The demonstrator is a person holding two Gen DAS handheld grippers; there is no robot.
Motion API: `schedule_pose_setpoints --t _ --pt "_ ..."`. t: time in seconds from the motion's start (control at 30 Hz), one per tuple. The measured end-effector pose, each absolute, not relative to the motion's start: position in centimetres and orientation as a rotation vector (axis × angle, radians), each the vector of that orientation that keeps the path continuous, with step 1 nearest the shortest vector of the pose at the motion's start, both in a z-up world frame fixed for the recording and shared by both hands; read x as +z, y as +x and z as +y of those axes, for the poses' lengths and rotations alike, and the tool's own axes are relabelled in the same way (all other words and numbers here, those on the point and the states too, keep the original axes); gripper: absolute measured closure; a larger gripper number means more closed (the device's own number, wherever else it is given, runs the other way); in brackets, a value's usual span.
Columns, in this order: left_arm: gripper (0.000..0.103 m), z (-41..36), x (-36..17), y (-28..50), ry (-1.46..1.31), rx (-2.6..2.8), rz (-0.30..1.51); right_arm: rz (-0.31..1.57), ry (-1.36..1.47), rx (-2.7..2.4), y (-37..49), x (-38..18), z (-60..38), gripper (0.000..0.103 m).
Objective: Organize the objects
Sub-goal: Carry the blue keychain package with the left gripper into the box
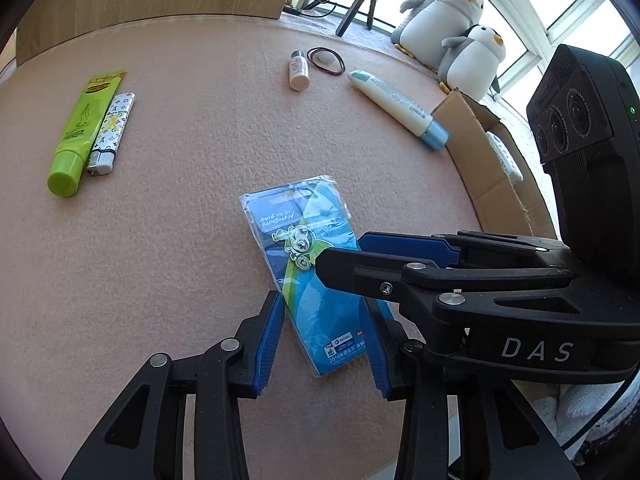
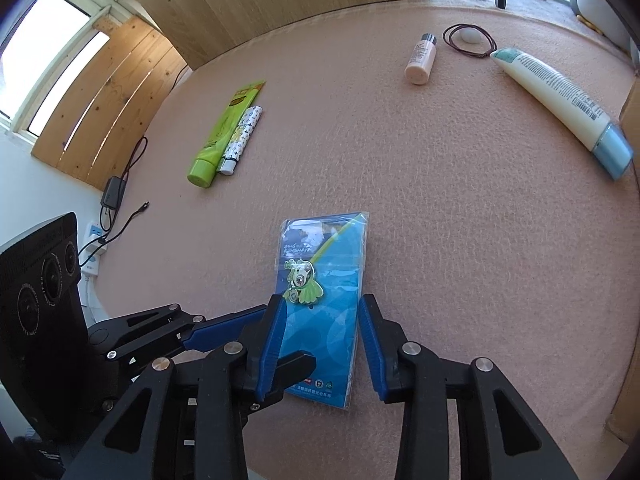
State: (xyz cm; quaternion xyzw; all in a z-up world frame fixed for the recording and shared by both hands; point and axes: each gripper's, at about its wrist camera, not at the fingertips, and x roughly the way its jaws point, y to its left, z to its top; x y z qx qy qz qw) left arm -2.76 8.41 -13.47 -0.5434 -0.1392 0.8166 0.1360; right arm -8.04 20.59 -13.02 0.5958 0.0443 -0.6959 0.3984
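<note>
Both tongs are spread wide, 1 finger each side of the blue card packet (image 1: pixel 310 276), w/ nothing pinched. Left tongs (image 1: pixel 324 344) are aimed forward; right tongs (image 2: pixel 322 344) are crossed over from the side. Packet is laid flat on the pink table (image 1: pixel 180 240), near edge.

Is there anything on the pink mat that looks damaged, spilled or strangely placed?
Nothing looks spilled or broken. The blue badge packet lies flat, slightly askew, between the open fingers of both the right gripper and the left gripper. The green tube and patterned lighter lie neatly side by side.
</note>
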Motion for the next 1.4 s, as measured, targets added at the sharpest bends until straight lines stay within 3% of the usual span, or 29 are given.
schedule_pose_setpoints --t 0.67,1.4 --pt "0.061 19.9 -7.0 -7.1 -1.352 2.321 -0.228 -0.073 1.384 -1.996 -12.5 -6.7 32.0 0.069" --pt "0.061 37.4 -7.7 -10.4 -1.282 2.083 -0.108 -0.218 1.4 -2.272 -16.8 -5.2 47.6 0.069"
